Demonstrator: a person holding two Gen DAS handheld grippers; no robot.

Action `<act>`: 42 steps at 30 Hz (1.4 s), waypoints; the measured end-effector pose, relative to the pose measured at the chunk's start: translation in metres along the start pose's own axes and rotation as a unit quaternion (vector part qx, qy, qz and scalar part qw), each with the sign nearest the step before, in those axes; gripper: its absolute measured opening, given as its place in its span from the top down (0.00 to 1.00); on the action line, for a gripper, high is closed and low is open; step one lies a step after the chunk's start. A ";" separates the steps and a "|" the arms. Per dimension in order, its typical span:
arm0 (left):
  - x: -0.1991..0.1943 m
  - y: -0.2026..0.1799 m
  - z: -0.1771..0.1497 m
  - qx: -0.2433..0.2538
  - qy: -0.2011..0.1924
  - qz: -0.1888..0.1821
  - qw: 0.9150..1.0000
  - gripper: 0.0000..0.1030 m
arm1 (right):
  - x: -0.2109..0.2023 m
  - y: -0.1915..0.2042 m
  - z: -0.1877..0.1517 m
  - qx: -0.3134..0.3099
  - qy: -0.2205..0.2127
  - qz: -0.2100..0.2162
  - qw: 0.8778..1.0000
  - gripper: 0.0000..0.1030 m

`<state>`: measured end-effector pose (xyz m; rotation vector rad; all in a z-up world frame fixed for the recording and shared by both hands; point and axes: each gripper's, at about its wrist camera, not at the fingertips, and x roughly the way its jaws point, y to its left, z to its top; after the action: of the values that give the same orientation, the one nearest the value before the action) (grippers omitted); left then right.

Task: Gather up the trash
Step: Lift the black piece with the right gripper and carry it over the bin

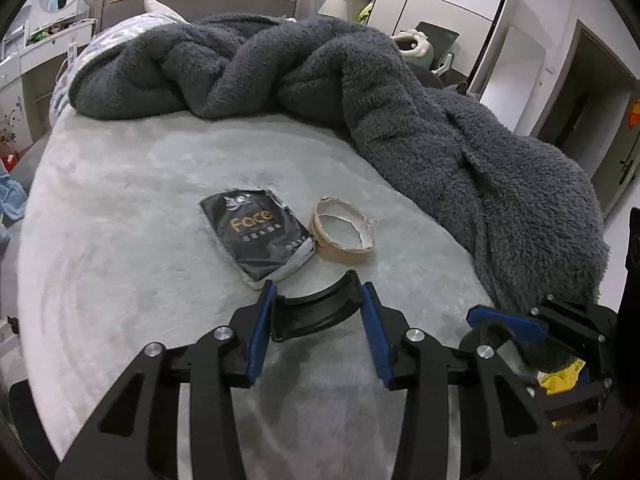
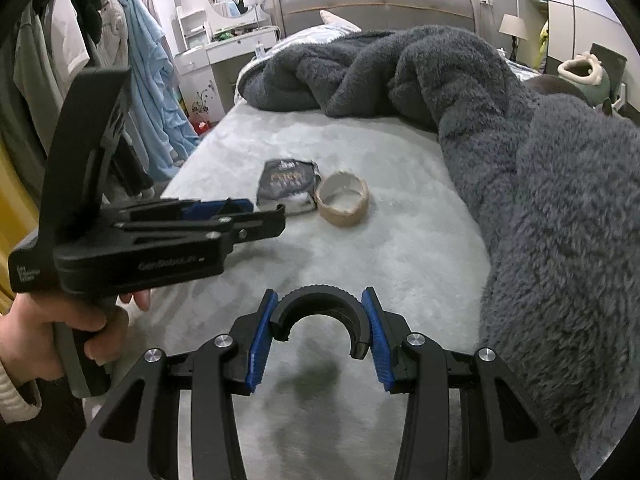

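Glossy black packet [image 1: 256,236], matt cardboard tape ring [image 1: 343,236], plush pale bedspread [image 1: 120,208], shaggy grey blanket [image 1: 460,140].

The small print under "Face" on the black packet [image 1: 256,232] is too small to read, and in the right wrist view its lettering blurs entirely. The left gripper [image 2: 256,210] hides the packet's near corner there. The grey fleece blanket [image 2: 560,220] runs off the right edge.

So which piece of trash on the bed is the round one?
The tan tape roll, an open ring beside the flat black Face packet, on its right in the left wrist view.
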<state>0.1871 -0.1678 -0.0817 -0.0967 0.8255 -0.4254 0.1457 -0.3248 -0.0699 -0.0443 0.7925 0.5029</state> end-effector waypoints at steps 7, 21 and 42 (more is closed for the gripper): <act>-0.029 0.016 -0.002 -0.008 -0.015 0.019 1.000 0.56 | -0.013 0.013 0.013 0.004 -0.021 0.017 1.000 0.58; -0.073 0.068 -0.013 -0.041 -0.022 0.074 0.996 0.56 | -0.019 0.050 0.043 -0.016 -0.051 0.040 0.998 0.58; -0.100 0.152 -0.038 -0.077 0.015 0.134 0.988 0.56 | 0.011 0.122 0.081 -0.050 -0.053 0.087 0.994 0.57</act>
<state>0.1496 0.0137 -0.0759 -0.1212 0.8862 -0.1095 0.1520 -0.1950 -0.0018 -0.0418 0.6688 0.7044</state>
